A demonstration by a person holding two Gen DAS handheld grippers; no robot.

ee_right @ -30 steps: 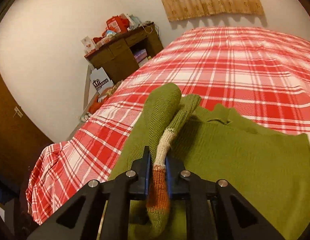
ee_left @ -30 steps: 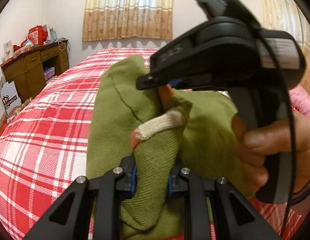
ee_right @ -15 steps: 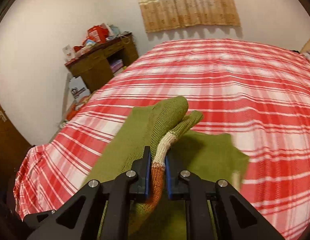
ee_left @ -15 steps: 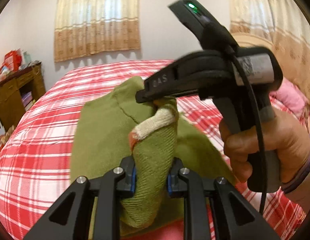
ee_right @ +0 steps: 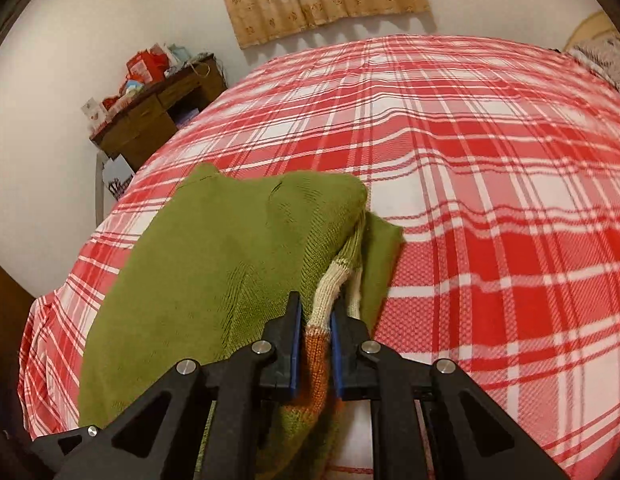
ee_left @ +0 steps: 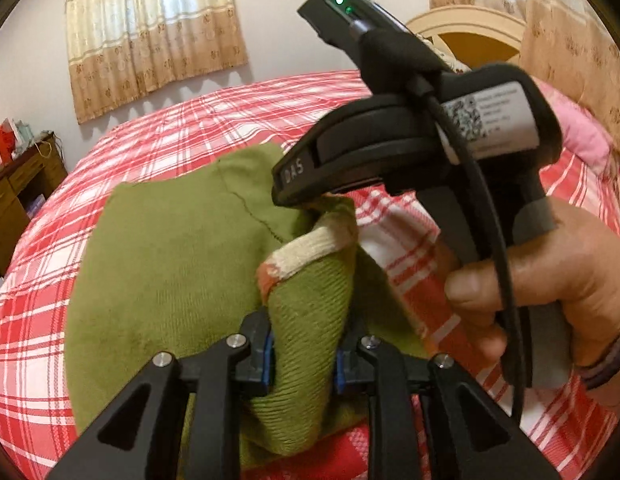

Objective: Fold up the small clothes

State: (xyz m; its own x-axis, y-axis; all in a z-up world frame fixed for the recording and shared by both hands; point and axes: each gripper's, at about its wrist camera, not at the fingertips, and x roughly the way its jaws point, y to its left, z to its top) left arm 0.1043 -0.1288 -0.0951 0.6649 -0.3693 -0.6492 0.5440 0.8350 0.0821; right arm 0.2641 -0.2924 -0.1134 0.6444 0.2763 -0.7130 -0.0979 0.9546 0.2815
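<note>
Left wrist cam: my left gripper (ee_left: 304,350) is clamped on a thick fold of the green knit sweater (ee_left: 170,264), jaws have just been opening a little but the knit is pinched between the pads. Right gripper (ee_right: 314,350) is clamped tight on the cream-and-orange striped cuff (ee_right: 329,284); my right hand (ee_left: 549,276) grips its handle. Sweater lies folded over on the red plaid bedspread (ee_right: 489,168), w/ a wooden desk (ee_right: 150,120) by the wall
</note>
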